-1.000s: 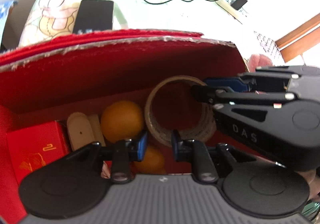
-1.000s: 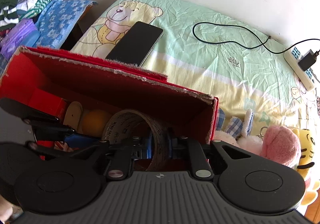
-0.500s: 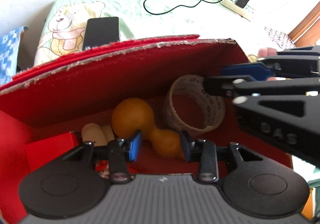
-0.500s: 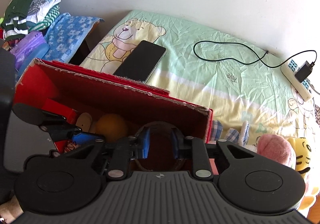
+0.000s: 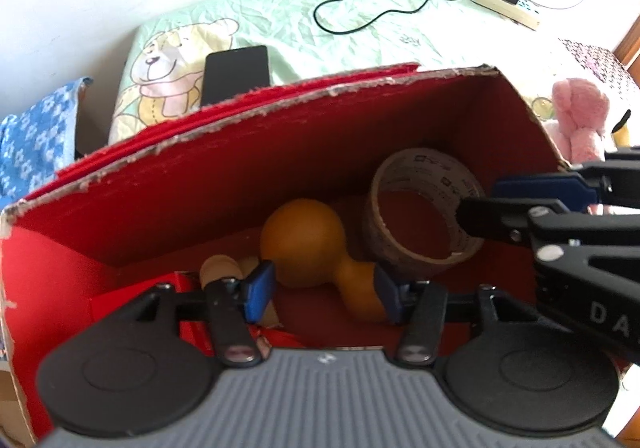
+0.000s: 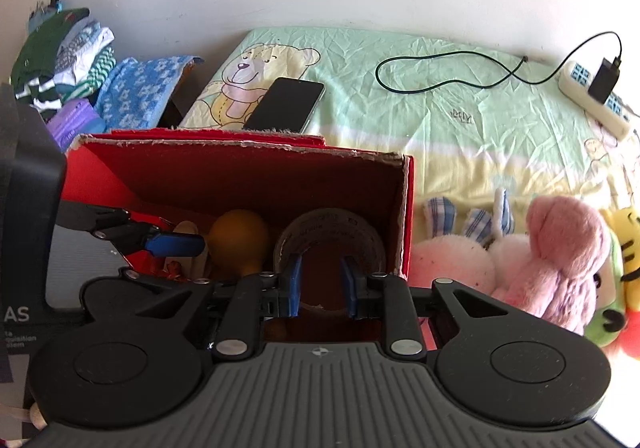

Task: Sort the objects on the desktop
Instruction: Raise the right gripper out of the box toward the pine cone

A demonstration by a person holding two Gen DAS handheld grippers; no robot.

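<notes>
A brown tape roll [image 5: 424,208] stands on edge in the red cardboard box [image 5: 240,168], beside an orange gourd-shaped toy [image 5: 308,240].

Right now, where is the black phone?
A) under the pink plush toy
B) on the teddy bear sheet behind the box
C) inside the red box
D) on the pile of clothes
B: the black phone lies flat on the teddy bear sheet, just behind the back wall of the red box.
</notes>
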